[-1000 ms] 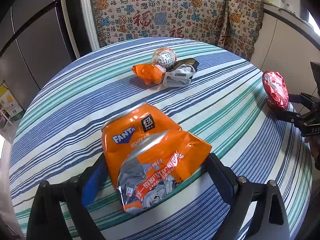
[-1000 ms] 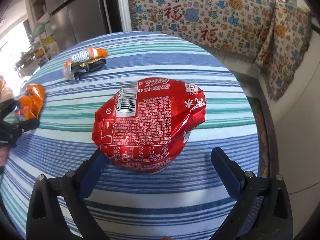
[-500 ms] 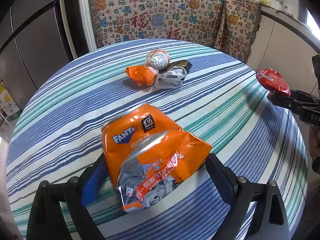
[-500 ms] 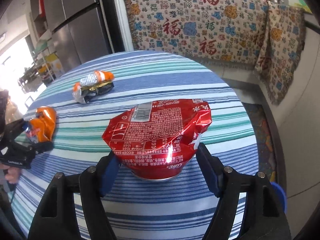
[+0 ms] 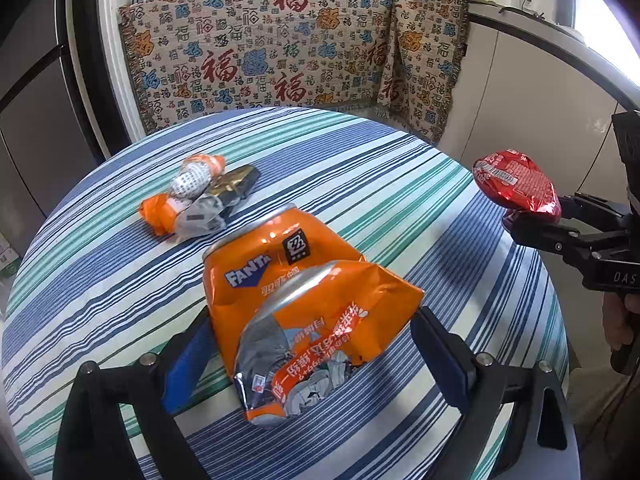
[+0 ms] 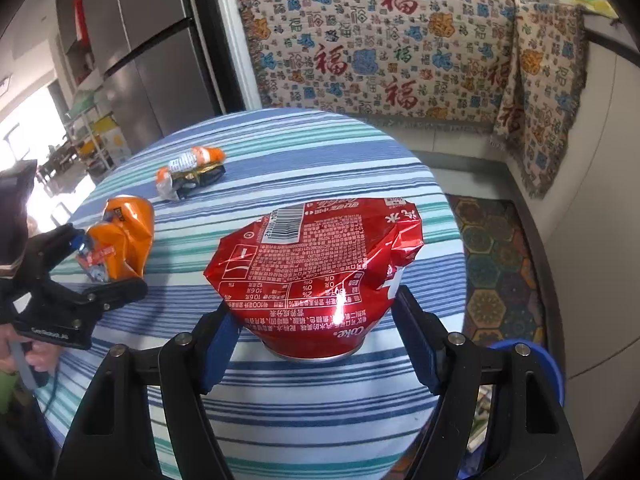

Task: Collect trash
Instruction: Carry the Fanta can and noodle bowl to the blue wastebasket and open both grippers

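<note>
My left gripper (image 5: 310,344) is shut on a crushed orange Fanta can (image 5: 296,300) and holds it above the striped round table (image 5: 400,184). My right gripper (image 6: 316,340) is shut on a crushed red Coke can (image 6: 320,264), lifted over the table's right side. Each gripper shows in the other's view: the Coke can (image 5: 516,184) at the right, the Fanta can (image 6: 120,240) at the left. A heap of crumpled wrappers (image 5: 200,196) lies on the table beyond the Fanta can, and it also shows in the right wrist view (image 6: 190,172).
A patterned blanket (image 5: 288,48) hangs over the counter behind the table. A grey fridge (image 6: 140,48) stands at the back left. A blue bin rim (image 6: 548,364) shows on the floor at the lower right, beside a patterned rug (image 6: 496,272).
Both grippers have lifted their cans off the table and tilted upward. The right gripper closed onto the Coke can during this second; the left was holding the Fanta can throughout.
</note>
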The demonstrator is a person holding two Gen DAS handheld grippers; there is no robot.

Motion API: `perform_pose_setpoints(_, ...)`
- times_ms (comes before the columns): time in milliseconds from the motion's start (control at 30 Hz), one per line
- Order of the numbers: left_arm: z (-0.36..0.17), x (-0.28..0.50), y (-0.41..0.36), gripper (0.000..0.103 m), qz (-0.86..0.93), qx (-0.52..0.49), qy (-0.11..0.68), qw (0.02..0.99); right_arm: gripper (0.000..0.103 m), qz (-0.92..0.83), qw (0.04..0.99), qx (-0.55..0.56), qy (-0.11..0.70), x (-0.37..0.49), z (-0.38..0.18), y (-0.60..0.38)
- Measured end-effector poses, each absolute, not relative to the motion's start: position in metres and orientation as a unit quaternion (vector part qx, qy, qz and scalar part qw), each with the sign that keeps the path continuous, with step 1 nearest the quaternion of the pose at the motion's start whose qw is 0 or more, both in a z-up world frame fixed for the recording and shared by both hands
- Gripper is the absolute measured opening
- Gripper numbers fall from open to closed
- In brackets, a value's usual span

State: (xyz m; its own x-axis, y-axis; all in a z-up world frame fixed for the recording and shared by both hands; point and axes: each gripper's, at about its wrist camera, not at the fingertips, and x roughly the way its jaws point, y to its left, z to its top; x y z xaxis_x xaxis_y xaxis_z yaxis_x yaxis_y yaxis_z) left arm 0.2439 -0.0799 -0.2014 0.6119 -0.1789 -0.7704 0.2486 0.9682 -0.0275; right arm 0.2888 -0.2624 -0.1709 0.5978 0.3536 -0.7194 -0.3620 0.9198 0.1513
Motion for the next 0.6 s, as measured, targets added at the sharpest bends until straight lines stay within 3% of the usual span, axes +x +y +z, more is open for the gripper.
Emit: perform_pose_setpoints(600,-0.172,0.256,-0.163,0.097,-0.176,0.062,0.400,0.897,0.075,0.147,0.921,0.045,0.357,0.260,-0.139,-0.335)
